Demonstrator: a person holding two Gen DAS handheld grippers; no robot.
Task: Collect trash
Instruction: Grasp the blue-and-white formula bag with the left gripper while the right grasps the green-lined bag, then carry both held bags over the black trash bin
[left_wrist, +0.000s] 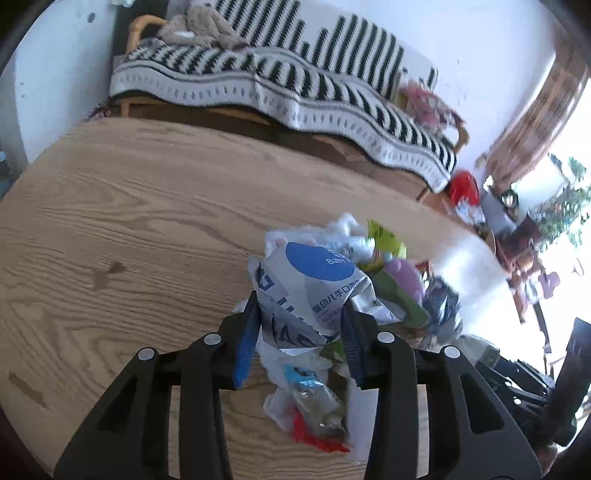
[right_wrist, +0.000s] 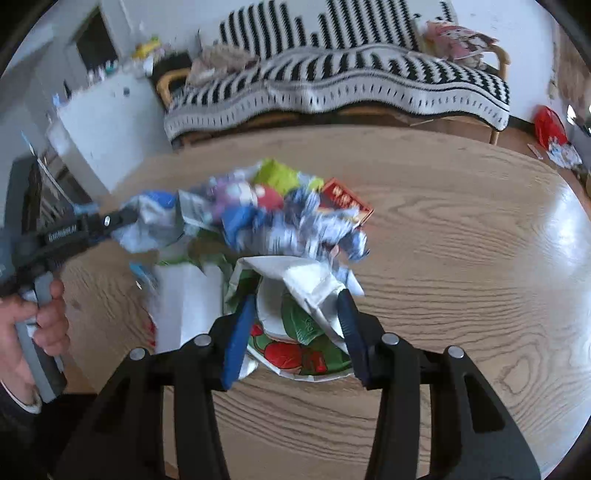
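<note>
Fingers, left gripper (left_wrist: 301, 314): blue-padded fingers (left_wrist: 246, 343) set apart, pressing on both sides of a crumpled white wipes packet (left_wrist: 310, 284) with a blue circle; the packet fills the gap between them, so they pinch it.
Fingers, right gripper (right_wrist: 295, 314): blue fingers (right_wrist: 236, 339) part-spread, with a crumpled white wrapper (right_wrist: 306, 277) and a wrapper printed with red fruit and green leaves (right_wrist: 295, 343) lying between them; the right finger touches the white wrapper's edge, but a firm pinch cannot be told.
Trash pile (right_wrist: 266, 214): one loose heap on the wooden table (right_wrist: 461, 258), just ahead of the right fingers; blurred in the right wrist view.
Pile contents: yellow-green packet (right_wrist: 275, 175), purple wrapper (left_wrist: 400, 273), red box (right_wrist: 343, 203) at the far right edge, blue-and-white crumpled foil (right_wrist: 314, 229).
Under the left fingers: thin white plastic bag (left_wrist: 284, 369), small clear wrapper with a red scrap (left_wrist: 317, 439), white sheet of paper (right_wrist: 184, 302).
Left hand (right_wrist: 33, 321): seen in the right wrist view gripping the grey handle, its gripper reaching into the pile's left side.
Behind the table: sofa with a black-and-white striped blanket (left_wrist: 280, 85).
</note>
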